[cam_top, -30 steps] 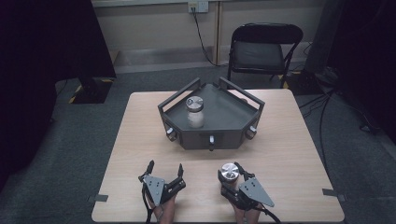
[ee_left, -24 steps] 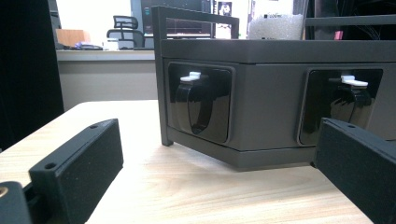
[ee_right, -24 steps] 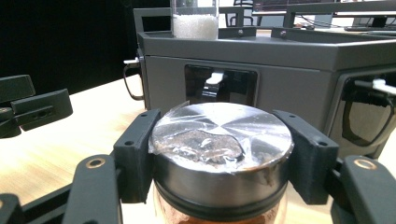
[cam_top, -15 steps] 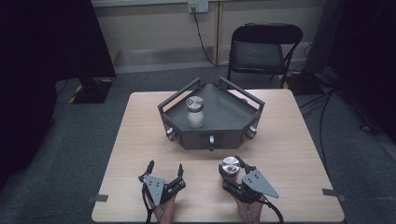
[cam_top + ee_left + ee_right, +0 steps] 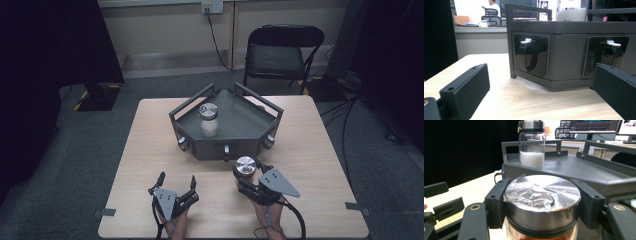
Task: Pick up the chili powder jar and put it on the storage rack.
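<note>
My right gripper (image 5: pixel 246 176) (image 5: pixel 541 205) is shut on a jar with a shiny metal lid (image 5: pixel 245 166) (image 5: pixel 542 197) and orange-brown contents, held just in front of the dark grey tray (image 5: pixel 250 131) (image 5: pixel 584 173). A second glass jar (image 5: pixel 208 120) (image 5: pixel 531 145), part filled with white grains, stands upright inside the tray at its left. My left gripper (image 5: pixel 176 184) (image 5: pixel 534 92) stands open low over the table's front left, jaws wide apart with nothing between them, facing the tray's front wall (image 5: pixel 569 57).
The tray has raised rail handles (image 5: pixel 192 100) and latches with white tabs (image 5: pixel 527 41) on its front faces. A black folding chair (image 5: pixel 280 52) stands beyond the table's (image 5: pixel 150 150) far edge. Cables (image 5: pixel 350 120) lie on the floor at the right.
My right gripper with the metal-lidded jar has moved slightly forward and left toward the tray's front. The left gripper has stayed still and open.
</note>
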A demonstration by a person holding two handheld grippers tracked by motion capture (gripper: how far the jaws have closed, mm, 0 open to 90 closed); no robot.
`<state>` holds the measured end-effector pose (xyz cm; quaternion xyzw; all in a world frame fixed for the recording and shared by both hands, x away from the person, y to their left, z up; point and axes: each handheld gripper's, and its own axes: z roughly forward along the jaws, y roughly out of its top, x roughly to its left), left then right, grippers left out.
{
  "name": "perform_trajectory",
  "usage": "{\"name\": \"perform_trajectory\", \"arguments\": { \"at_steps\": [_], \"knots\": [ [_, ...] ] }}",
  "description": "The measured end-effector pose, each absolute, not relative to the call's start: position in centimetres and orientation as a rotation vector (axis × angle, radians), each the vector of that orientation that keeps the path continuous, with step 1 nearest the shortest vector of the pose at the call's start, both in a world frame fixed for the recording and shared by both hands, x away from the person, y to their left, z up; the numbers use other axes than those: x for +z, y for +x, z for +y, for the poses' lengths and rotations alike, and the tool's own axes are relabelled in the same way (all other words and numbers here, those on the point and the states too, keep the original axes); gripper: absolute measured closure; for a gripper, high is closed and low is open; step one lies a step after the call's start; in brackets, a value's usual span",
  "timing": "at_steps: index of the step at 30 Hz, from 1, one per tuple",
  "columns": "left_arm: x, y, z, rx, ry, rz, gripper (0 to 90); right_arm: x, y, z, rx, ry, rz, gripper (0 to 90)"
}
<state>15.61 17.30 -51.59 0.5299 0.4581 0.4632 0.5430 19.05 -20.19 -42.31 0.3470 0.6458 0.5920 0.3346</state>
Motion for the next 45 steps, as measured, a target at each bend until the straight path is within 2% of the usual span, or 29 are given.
{"name": "perform_trajectory", "arguments": {
  "at_steps": [29, 45],
  "knots": [
    [-51.6, 15.6, 17.3, 1.099, 1.258, 1.089, 1.2, -36.6, 24.3, -19.7, 1.57, 0.887, 1.659, 35.0],
    [-51.6, 15.6, 17.3, 1.099, 1.258, 1.089, 1.3, -35.2, 27.5, -17.4, 1.523, 0.944, 1.581, 35.0]
  ]
}}
